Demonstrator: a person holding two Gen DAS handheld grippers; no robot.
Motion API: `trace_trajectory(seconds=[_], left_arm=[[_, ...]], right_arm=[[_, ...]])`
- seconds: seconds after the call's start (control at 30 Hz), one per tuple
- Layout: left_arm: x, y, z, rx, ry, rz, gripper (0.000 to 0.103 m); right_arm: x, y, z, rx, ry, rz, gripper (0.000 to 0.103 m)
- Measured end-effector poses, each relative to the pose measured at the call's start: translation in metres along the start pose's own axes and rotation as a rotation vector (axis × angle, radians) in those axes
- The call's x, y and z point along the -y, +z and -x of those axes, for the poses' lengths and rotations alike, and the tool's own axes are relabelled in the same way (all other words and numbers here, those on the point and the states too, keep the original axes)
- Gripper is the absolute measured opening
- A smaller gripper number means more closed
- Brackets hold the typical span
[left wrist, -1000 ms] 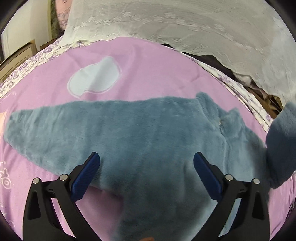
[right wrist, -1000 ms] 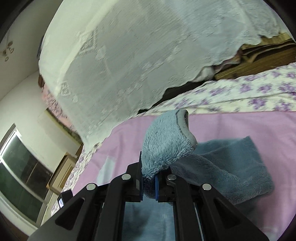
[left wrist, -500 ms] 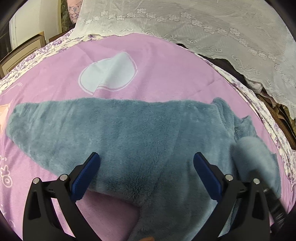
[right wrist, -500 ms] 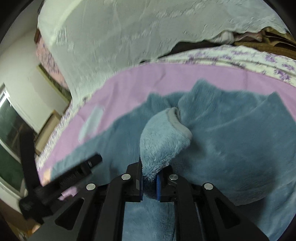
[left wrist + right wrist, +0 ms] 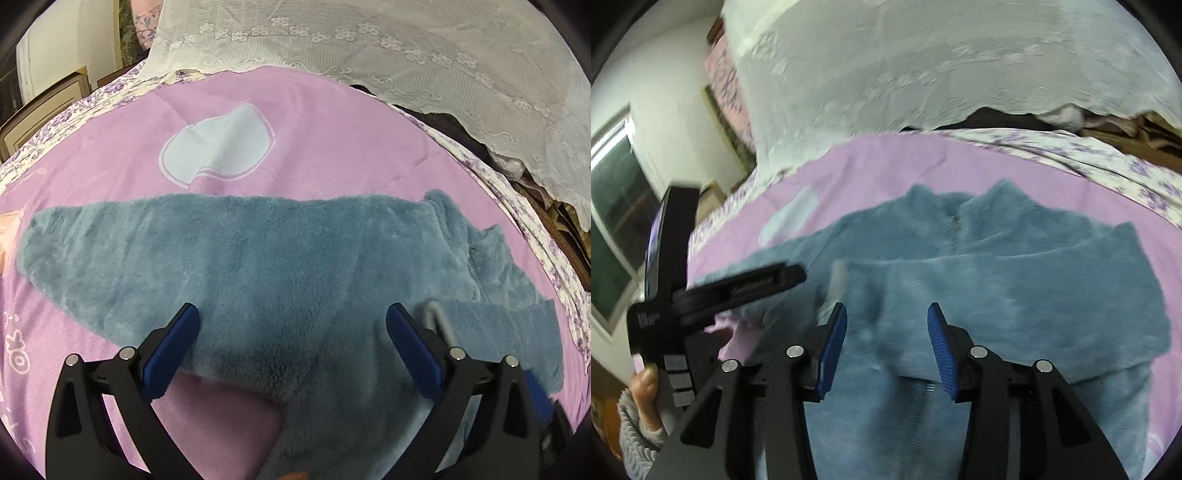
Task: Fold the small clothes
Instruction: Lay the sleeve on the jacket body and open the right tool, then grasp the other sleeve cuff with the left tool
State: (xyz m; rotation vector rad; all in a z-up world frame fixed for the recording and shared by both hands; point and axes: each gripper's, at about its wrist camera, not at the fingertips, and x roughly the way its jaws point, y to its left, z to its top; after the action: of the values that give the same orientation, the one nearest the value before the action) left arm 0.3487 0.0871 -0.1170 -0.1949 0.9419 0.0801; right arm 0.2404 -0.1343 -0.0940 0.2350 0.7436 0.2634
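Blue fleece top lies flat on pink blanket, one sleeve folded across body. Left claw wide apart above it; right claw also apart, empty.

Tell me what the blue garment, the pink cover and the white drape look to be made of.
Garment: plush fleece by the look, matte; deep fuzzy pile, soft rounded edges.
Cover: smoother, short-napped fabric, perhaps a light blanket; shallow creases, printed pale patch.
Drape: thin lace or net, semi-sheer; flower pattern and scalloped edge.
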Motion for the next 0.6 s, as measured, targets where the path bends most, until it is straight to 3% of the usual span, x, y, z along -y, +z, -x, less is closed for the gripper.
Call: trace_trajectory(seconds=[0.1, 0.3, 0.47, 0.6], left_arm=[[0.005, -0.003, 0.008, -0.004, -0.043, -0.019, 0.099], [0.020, -0.011, 0.006, -0.112, -0.271, -0.031, 0.099], [0.032, -0.017, -0.003, -0.147, -0.332, -0.042, 0.098], [0.033, -0.017, 0.003, -0.136, -0.420, 0.007, 0.095]], right_arm=[[0.036, 0.006, 0.015, 0.028, -0.070, -0.041, 0.046], [0.125, 0.007, 0.037, 0.074, -0.133, -0.235, 0.046], [0.177, -0.008, 0.040, 0.092, -0.067, -0.412, 0.045], [0.179, -0.007, 0.034, 0.106, -0.060, -0.408, 0.045]])
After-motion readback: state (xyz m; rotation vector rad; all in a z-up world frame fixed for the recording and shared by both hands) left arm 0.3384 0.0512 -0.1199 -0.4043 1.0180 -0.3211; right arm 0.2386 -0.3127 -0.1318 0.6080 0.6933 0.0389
